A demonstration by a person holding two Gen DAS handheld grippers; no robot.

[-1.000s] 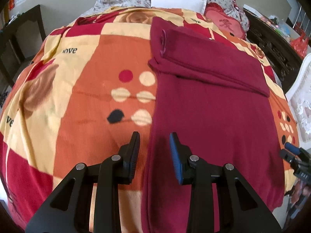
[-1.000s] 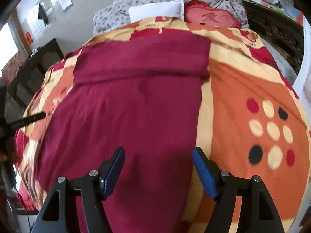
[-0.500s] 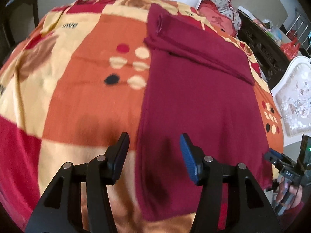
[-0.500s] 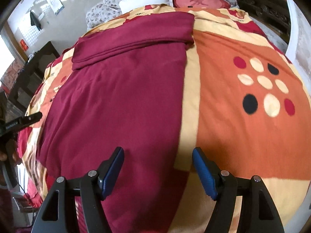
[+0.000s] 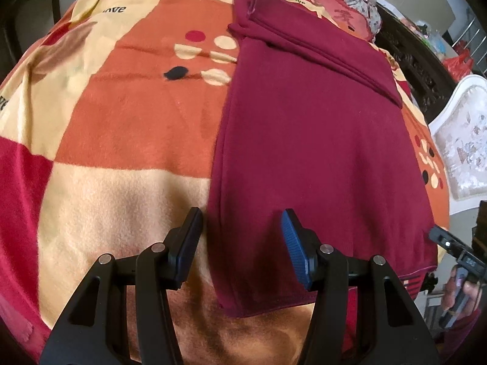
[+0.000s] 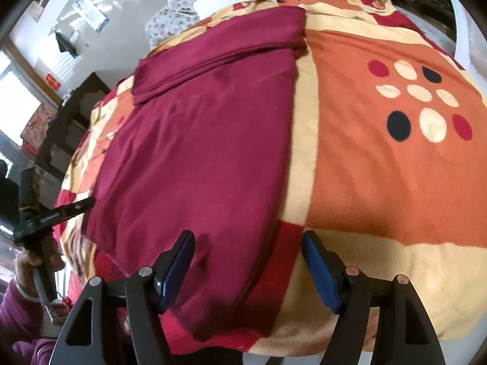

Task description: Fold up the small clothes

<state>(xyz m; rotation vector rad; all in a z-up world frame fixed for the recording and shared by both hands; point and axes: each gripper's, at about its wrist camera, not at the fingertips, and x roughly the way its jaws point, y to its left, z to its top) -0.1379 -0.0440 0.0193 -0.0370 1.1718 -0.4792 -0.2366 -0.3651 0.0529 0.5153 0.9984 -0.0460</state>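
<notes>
Both my claws pulling back toward near hem of maroon garment (image 5: pixel 310 140); left claw (image 5: pixel 240 243) and right claw (image 6: pixel 248 266) spread, empty, straddling bottom corners, lining up next fold.

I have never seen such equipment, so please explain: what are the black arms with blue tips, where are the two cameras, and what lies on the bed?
There is no robot here. A person holds one hand-held clamp in each hand, and a camera on each looks forward along its two fingers. The left view shows the left gripper, the right view the right gripper. Both are open and hold nothing. A dark red garment lies flat on the patterned blanket, its far end already folded over. Each gripper sits at a near corner.
</notes>
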